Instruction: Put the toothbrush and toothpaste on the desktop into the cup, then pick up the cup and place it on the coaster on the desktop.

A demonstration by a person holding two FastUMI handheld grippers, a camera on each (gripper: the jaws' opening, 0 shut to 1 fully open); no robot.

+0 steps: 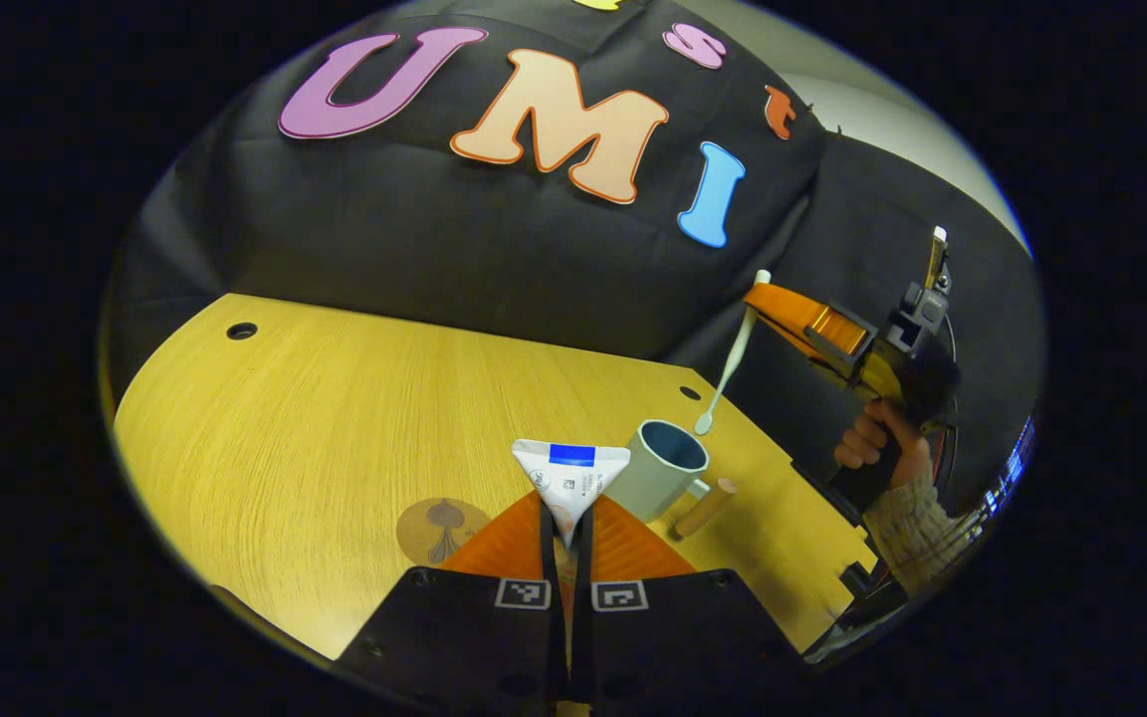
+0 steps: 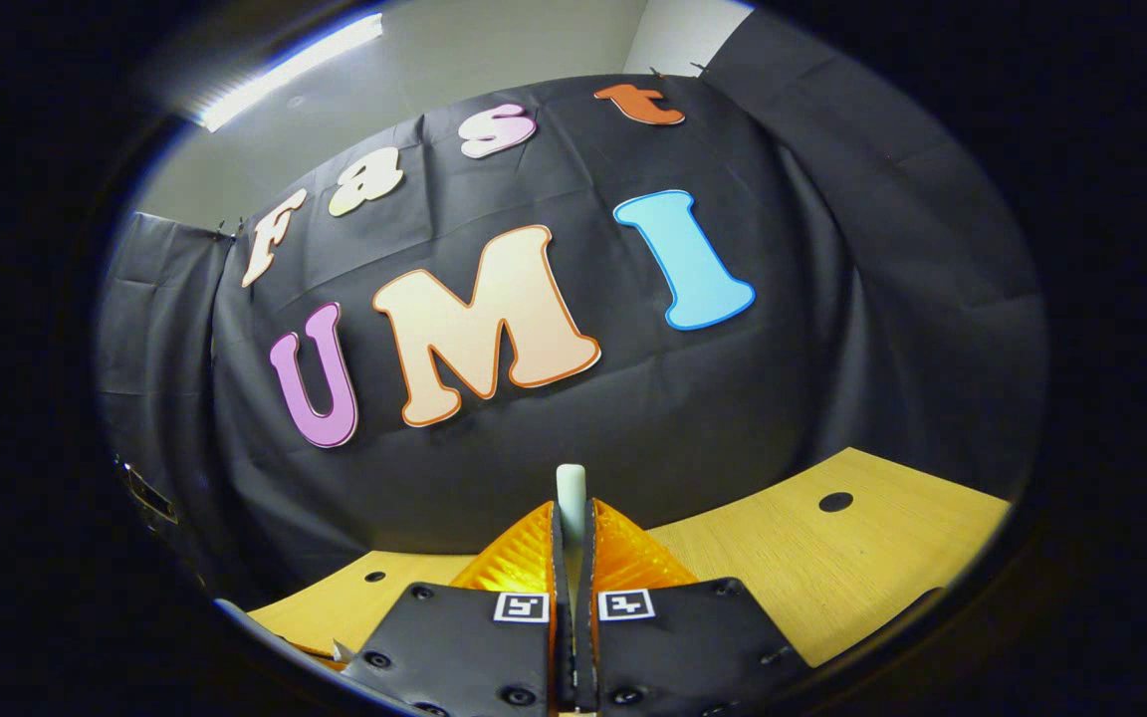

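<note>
In the left gripper view my left gripper (image 1: 571, 510) is shut on the tail of a white toothpaste tube (image 1: 571, 473) with a blue band, held up above the table. Just right of the tube stands a grey-blue cup (image 1: 661, 470) with a wooden handle (image 1: 703, 508). A round brown coaster (image 1: 439, 528) lies on the table to the left of my fingers. The right gripper (image 1: 755, 297), held by a hand (image 1: 870, 440), is shut on a white toothbrush (image 1: 731, 358) that hangs down with its lower end just over the cup's rim. In the right gripper view the toothbrush's end (image 2: 571, 490) sticks up between my right gripper's (image 2: 572, 518) closed fingers.
The wooden table (image 1: 315, 418) has small round holes near its back edge (image 1: 241, 330) and stretches wide to the left of the coaster. Black cloth walls stand close behind it. A patterned sleeve (image 1: 917, 528) is at the table's right edge.
</note>
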